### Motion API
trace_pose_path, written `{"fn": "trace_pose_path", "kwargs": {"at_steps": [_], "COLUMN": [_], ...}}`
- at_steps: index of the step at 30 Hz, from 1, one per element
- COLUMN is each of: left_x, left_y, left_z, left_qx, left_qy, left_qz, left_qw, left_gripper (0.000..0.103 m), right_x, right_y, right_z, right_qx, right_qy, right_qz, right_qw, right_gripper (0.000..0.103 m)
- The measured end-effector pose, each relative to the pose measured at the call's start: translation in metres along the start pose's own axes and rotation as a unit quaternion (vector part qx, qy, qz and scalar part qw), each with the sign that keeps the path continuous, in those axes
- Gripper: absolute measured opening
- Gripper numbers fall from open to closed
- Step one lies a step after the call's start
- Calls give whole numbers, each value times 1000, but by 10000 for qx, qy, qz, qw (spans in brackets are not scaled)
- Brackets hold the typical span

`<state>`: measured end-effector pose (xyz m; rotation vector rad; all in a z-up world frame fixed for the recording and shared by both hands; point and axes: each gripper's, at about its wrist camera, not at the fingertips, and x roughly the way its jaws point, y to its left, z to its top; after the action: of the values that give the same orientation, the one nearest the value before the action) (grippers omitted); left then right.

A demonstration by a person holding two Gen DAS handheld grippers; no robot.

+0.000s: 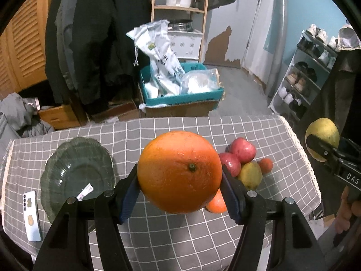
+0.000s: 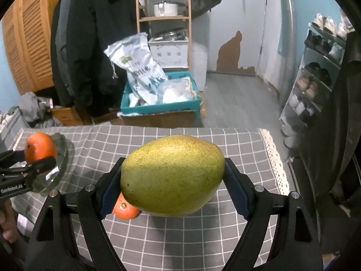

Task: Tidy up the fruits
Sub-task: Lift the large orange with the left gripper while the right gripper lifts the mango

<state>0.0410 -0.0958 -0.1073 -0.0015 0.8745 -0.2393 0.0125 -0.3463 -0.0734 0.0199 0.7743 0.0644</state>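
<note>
My left gripper (image 1: 179, 178) is shut on a large orange (image 1: 179, 171), held above the checked tablecloth (image 1: 158, 232). My right gripper (image 2: 172, 180) is shut on a yellow-green pear (image 2: 172, 175), also lifted off the cloth. In the left wrist view the pear (image 1: 322, 135) and right gripper show at the far right. In the right wrist view the held orange (image 2: 40, 149) shows at the far left. On the cloth lie two red apples (image 1: 242, 150), a small yellow-green fruit (image 1: 250, 175), a small orange fruit (image 1: 265, 165) and another orange (image 1: 217, 203), partly hidden. A green glass plate (image 1: 76, 171) sits at the left.
A white phone (image 1: 31, 216) lies by the plate near the cloth's left edge. Beyond the table stand a teal box (image 1: 180, 99) with bags, a wooden shelf (image 1: 179, 6), hanging coats (image 1: 97, 40) and a shoe rack (image 1: 304, 74) at the right.
</note>
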Motion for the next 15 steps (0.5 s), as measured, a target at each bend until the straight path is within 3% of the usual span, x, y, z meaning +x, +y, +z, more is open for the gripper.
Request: {"fn": "trace_pose_path", "kwargs": {"at_steps": [15], "left_x": [-15], "left_y": [23], "left_z": [4], "left_qx": [-141], "left_qy": [-195], "left_qz": [168], "left_qw": [9996], "left_gripper": [68], "right_x": [0], "right_y": [35], "right_z": [20], "right_qx": [-213], "right_qy": [-121], "right_qz": [254], "right_qw": [9994], "right_gripper": [83]}}
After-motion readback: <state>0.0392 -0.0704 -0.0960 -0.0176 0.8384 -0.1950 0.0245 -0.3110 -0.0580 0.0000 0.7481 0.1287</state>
